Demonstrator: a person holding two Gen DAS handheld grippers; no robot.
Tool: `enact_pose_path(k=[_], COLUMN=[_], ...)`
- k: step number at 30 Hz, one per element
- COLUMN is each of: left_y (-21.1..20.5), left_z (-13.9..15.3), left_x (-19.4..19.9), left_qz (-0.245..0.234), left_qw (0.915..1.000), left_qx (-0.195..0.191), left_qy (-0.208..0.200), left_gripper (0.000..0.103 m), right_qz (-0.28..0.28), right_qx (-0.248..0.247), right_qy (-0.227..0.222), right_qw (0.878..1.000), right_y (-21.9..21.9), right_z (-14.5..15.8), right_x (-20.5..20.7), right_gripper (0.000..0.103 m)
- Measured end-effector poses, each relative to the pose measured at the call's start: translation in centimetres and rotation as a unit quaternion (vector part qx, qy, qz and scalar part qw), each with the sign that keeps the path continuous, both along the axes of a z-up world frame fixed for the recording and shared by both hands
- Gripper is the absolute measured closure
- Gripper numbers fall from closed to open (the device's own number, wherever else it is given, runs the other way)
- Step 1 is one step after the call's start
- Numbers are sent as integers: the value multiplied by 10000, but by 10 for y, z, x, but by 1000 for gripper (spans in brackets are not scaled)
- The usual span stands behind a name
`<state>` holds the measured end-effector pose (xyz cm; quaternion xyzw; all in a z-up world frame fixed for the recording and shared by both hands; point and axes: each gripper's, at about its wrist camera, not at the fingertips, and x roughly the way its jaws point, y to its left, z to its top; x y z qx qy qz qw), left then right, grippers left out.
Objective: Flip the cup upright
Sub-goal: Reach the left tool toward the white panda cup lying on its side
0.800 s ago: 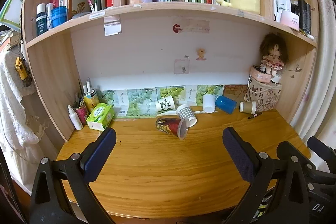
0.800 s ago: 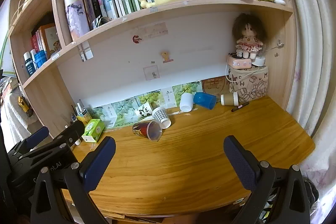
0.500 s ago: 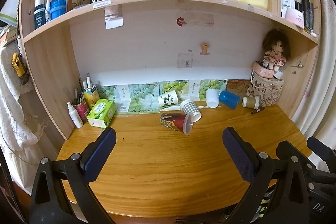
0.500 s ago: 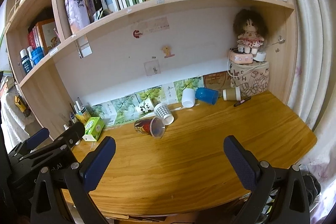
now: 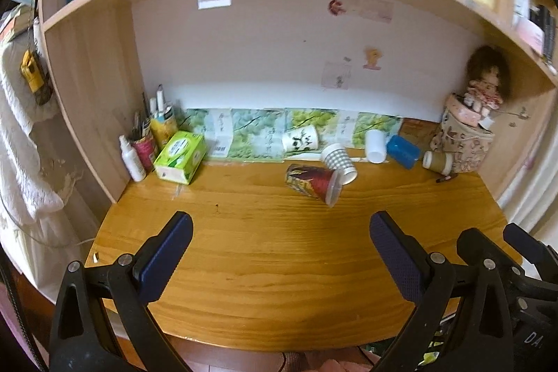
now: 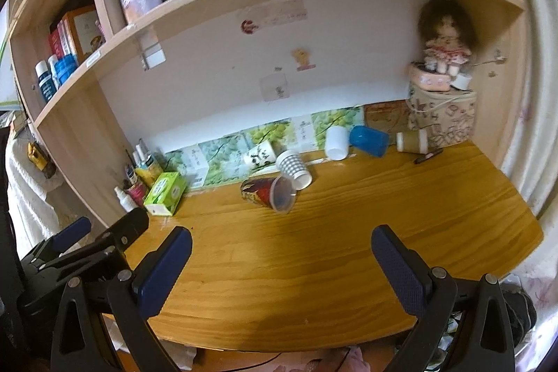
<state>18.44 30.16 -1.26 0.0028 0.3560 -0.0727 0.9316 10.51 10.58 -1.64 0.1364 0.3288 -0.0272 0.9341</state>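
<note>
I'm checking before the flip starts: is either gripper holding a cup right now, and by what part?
Nothing is held. Left gripper and right gripper are both open above the desk, short of the red cup lying on its side.

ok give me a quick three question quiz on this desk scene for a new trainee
1. True or false: the red patterned cup stands upright on the desk.
2. Multiple choice: what lies right behind the red patterned cup, close against it? A) the green tissue box B) the checked cup C) the doll
3. Fill in: the left gripper and the right gripper are both ____ and hold nothing.

Key:
1. False; it lies on its side, mouth toward the right.
2. B
3. open
</note>
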Motion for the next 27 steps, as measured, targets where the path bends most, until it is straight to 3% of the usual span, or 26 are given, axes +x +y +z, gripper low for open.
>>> enact_pose_path(k=[7, 14, 19, 23, 27], left_y=[-6, -25, -46, -68, -92], left_z=[-2, -3, -7, -17, -26], left_x=[30, 69, 105, 143, 172], left_qz=[135, 40, -182, -475, -556], left_qw=[9997, 9967, 9915, 9884, 9804], left_qx=[216, 808, 1289, 1429, 1892], left_qy=[48, -62, -63, 174, 1], left_gripper=[2, 2, 2, 2, 2], right_qz=[510, 803, 844, 768, 751], right_qx=[201, 460, 849, 1227, 1461], right_qy=[154, 250, 401, 520, 641], right_qw=[9984, 9954, 9920, 9881, 9843], right_y=[-1, -13, -30, -45, -58], right_z=[-8, -14, -27, -38, -54], right_x=[45, 95, 134, 170, 207], right_gripper=[0, 0, 0, 0, 0])
